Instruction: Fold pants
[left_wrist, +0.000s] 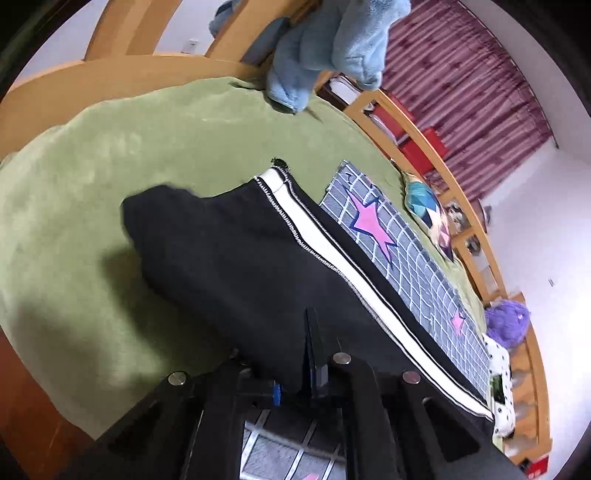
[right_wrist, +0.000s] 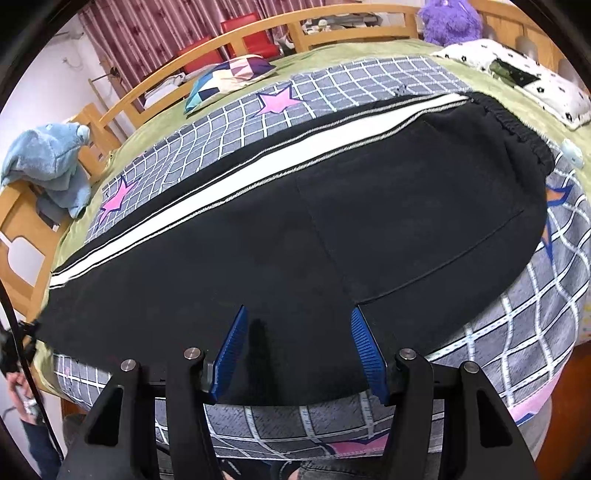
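Black pants (right_wrist: 295, 221) with a white side stripe lie lengthwise on a grey checked blanket (right_wrist: 332, 88), waistband at the right. My right gripper (right_wrist: 298, 309) hovers open over their near edge, blue pads (right_wrist: 232, 350) spread apart with only black cloth beneath. In the left wrist view the same pants (left_wrist: 221, 258) run away from me, their far leg end raised and casting a shadow on the green cover. My left gripper (left_wrist: 312, 332) has its fingers pressed together on the near edge of the black cloth.
A green cover (left_wrist: 110, 166) spreads over the bed inside a wooden frame (left_wrist: 74, 85). A blue plush (left_wrist: 332, 48) hangs on the rail. A patterned cushion (right_wrist: 229, 77), a white dotted pillow (right_wrist: 517, 74) and a purple plush (right_wrist: 450, 18) lie at the far side.
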